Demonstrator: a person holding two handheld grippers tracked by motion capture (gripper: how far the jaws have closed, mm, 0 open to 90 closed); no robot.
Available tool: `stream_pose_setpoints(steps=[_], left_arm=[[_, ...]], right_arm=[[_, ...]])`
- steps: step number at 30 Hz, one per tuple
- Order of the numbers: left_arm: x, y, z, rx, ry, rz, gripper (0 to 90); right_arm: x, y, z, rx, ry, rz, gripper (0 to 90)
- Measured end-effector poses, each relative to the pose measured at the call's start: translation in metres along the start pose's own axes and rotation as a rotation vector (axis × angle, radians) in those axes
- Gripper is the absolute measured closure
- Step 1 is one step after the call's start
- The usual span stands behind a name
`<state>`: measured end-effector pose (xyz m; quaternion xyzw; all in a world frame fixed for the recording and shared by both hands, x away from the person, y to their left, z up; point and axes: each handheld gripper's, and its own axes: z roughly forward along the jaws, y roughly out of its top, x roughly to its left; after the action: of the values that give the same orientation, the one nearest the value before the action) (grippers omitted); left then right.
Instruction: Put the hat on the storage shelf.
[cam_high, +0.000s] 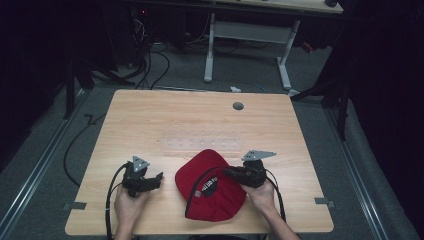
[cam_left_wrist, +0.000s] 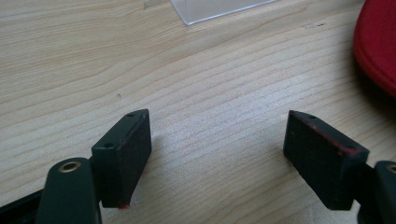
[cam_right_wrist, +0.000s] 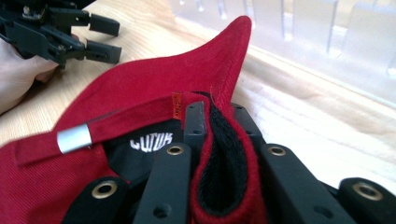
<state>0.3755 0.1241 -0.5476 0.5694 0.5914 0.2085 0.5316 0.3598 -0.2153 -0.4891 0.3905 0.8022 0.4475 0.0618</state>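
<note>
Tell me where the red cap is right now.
In the high view the red cap lies near the table's front edge, between the two grippers; the right gripper pinches its rim, while the open left gripper sits apart to its left.

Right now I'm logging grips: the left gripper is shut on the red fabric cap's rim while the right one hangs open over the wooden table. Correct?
Sides swapped. The right gripper is shut on the red fabric cap's rim, as the right gripper view shows; the left gripper is open over the wooden table.
</note>
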Motion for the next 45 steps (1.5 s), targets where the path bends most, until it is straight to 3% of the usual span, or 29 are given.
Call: stream_pose_setpoints(steps=[21,23,30,40,45], left_arm=[[-0.001,-0.001,-0.001,-0.001,0.001,-0.003,23.2],[-0.002,-0.001,-0.002,0.0,-0.005,0.011,23.6],[-0.016,-0.004,-0.012,0.0,-0.076,0.044,22.3],[-0.059,-0.01,-0.029,-0.014,-0.206,0.146,20.8],[-0.076,-0.012,-0.033,-0.014,-0.262,0.153,20.8]], right_arm=[[-0.005,0.015,-0.025,-0.031,-0.037,0.016,80.8],[-0.006,0.017,-0.027,-0.029,-0.042,0.02,80.8],[-0.009,0.022,-0.036,-0.04,-0.069,0.025,80.8],[-0.013,0.029,-0.044,-0.055,-0.079,0.052,80.8],[-0.013,0.034,-0.045,-0.054,-0.079,0.057,80.8]])
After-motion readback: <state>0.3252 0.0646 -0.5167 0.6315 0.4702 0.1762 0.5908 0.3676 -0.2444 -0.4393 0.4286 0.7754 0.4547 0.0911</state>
